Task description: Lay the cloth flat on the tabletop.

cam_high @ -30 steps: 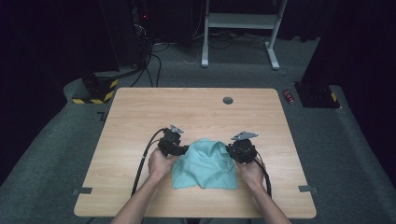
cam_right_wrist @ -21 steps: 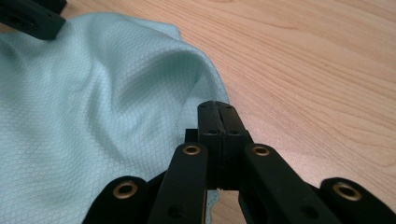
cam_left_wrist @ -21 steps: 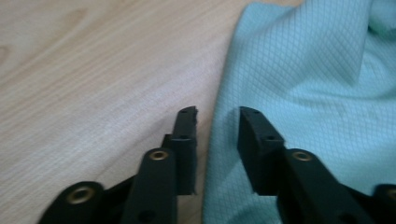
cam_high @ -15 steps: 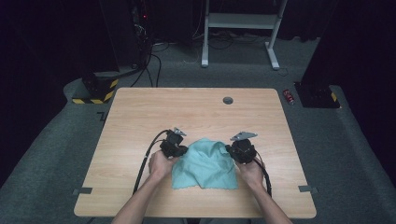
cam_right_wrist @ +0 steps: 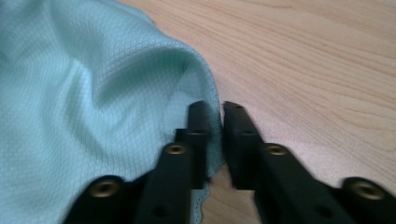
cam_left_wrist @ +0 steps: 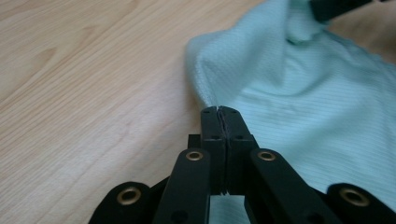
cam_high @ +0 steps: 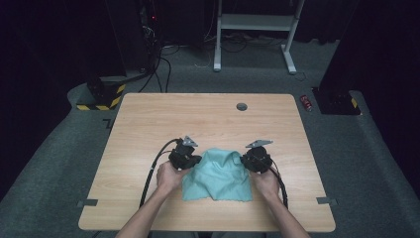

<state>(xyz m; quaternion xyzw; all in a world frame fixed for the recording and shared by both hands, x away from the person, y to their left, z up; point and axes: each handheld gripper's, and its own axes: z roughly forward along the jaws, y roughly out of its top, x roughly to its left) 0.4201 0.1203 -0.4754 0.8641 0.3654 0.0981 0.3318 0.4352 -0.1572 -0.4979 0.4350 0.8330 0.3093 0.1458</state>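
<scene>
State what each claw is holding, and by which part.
Both hold the light green cloth. The left claw is shut on its left edge; the right claw pinches its right edge, both near the cloth's far corners.

My forearms reach in side by side, wrists low. My left gripper [cam_high: 184, 157] has just closed, its jaws pressed together at the tips. My right gripper [cam_high: 257, 158] has its jaws pinched nearly together.
</scene>
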